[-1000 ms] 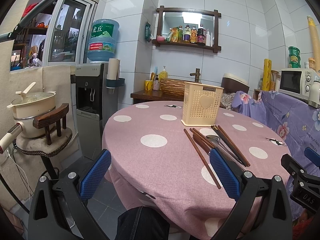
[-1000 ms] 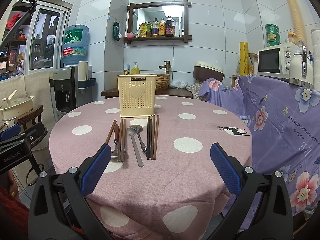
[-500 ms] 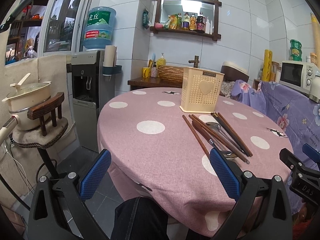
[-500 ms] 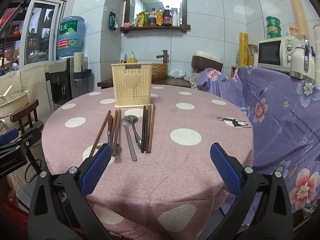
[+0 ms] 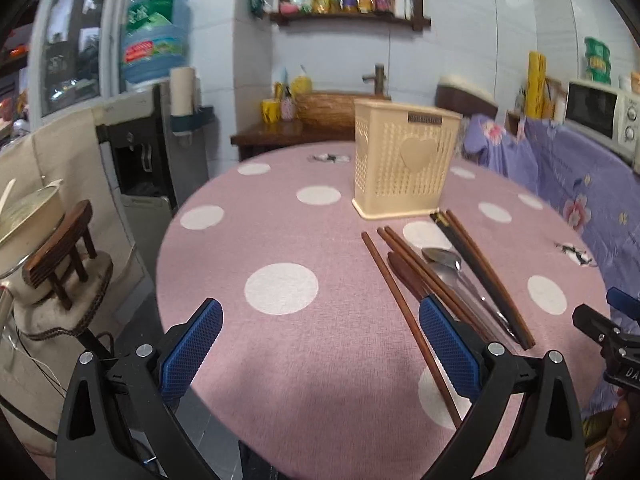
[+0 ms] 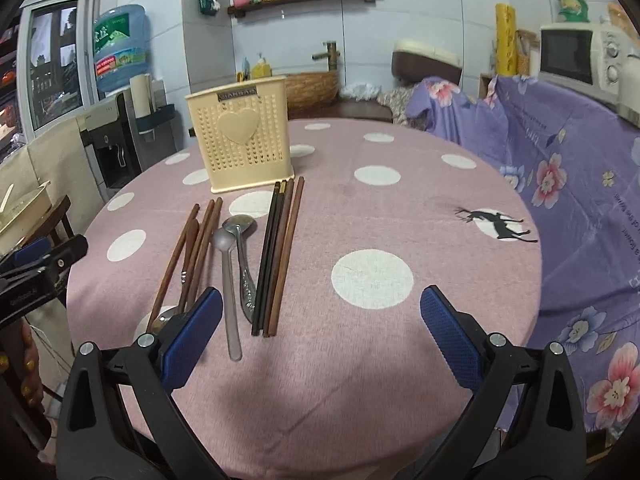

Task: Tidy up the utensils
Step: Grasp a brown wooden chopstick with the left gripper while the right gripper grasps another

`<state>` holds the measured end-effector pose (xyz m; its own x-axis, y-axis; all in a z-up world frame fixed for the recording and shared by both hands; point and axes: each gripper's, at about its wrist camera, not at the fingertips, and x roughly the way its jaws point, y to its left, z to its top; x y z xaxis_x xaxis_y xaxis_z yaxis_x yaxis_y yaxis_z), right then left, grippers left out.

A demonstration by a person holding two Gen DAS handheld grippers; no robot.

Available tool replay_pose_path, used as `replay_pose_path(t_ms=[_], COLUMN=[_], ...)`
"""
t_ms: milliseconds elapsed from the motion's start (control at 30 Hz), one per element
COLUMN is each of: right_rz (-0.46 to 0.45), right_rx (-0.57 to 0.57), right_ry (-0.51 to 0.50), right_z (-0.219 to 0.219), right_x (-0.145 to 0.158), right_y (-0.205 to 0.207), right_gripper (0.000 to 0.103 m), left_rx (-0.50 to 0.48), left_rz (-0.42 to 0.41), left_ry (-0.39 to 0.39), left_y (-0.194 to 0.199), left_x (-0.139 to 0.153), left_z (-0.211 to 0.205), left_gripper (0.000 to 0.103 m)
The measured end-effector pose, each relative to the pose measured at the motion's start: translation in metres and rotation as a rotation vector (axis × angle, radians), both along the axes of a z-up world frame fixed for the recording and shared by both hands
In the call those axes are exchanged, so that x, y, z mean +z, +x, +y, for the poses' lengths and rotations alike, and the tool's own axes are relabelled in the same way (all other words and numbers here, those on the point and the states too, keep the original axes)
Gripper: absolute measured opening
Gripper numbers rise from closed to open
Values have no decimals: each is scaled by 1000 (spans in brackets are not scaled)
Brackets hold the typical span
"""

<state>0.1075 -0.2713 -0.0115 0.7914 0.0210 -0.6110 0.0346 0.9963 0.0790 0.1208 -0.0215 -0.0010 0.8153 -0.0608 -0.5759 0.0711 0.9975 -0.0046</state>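
The left tool (image 5: 320,354) had pushed in over the near edge of the bench (image 5: 280,240) since a second earlier, fingers spread wide and holding nothing, and the right tool (image 6: 320,336) had closed in alongside it, just as wide and just as empty. Nothing on the cloth had shifted: the brown chopsticks (image 6: 192,248) lay at the left of the row, the two metal spoons (image 6: 236,264) in the middle, the dark chopsticks (image 6: 280,256) at the right, their far tips just short of the cream utensil holder (image 6: 240,136) standing upright behind them. So this was only the approach, with no utensil lifted yet. The right tool's left finger sat nearest the brown group, which looked the likeliest first pick, though that was only a guess.
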Motion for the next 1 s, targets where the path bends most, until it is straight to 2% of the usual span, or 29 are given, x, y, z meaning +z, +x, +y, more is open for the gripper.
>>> replay_pose_path(t_ms=[67, 133, 300, 367, 467, 533, 633, 733, 900, 1000], right_rz=[24, 50, 122, 132, 140, 143, 144, 151, 152, 162], right_rx=[8, 3, 42, 58, 62, 60, 53, 52, 58, 53], right_ry=[7, 1, -11, -8, -19, -9, -6, -8, -23, -32], right_z=[-4, -7, -9, -7, -4, -4, -5, -5, -2, -2], right_x=[-1, -2, -4, -5, -5, -5, -6, -7, -7, -9], right_y=[13, 26, 59, 68, 78, 80, 81, 82, 86, 92], right_gripper=[98, 98, 97, 95, 92, 91, 91, 91, 91, 91], left_rx=[-20, -38, -94, -119, -146, -153, -175, -180, -154, -146], left_rz=[62, 110, 212, 229, 261, 306, 362, 373, 369, 368], left_ry=[-2, -10, -82, -100, -71, -65, -79, -65, 19, 29], left_y=[15, 26, 51, 57, 70, 77, 83, 85, 89, 92], left_x=[-3, -6, -10, -10, -12, -17, -26, -30, -36, -36], left_z=[-1, 0, -2, -9, -23, -29, -37, -45, -54, -51], left_gripper=[91, 79, 58, 55, 46, 37, 34, 33, 23, 22])
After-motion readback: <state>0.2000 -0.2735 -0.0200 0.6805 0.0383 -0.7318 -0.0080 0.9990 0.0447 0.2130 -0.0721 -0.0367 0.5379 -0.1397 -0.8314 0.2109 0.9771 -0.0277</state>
